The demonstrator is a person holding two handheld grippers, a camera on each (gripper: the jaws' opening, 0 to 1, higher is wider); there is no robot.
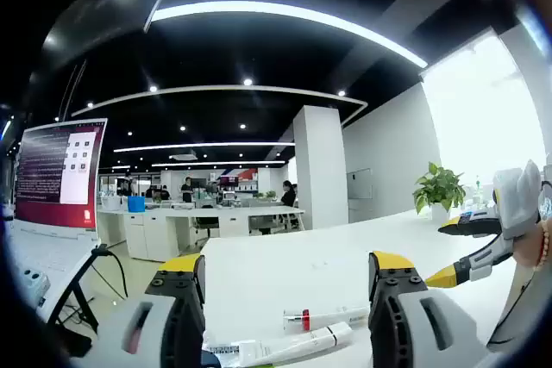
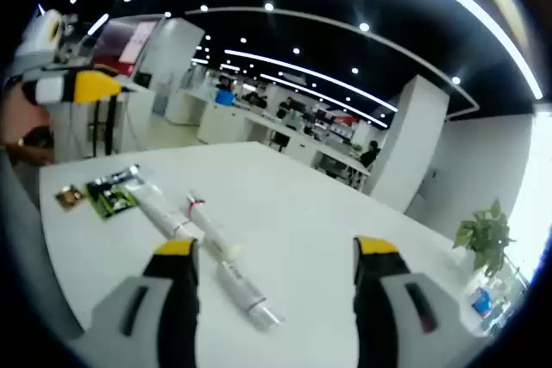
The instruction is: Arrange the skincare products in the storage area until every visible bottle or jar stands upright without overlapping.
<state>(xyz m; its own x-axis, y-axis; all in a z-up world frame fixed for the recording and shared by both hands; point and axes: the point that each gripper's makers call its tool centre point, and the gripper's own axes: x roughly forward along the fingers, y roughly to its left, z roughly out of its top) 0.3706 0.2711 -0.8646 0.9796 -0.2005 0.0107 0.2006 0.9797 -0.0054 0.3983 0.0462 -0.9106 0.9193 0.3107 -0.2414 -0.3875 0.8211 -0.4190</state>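
Plainly, both the left gripper [image 1: 287, 277] and right gripper [image 2: 273, 256] gape, released, above tubes [image 2: 211, 252] lying flat.

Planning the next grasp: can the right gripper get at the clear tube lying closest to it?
Probably yes: the right gripper is open, the clear tube lies between its jaws on the bare white table, nothing covering it.

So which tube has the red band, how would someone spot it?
Start at the white table. Between the right gripper jaws lie tubes in a row. The red-banded tube is the middle one, marked by a thin red ring its neighbours lack.
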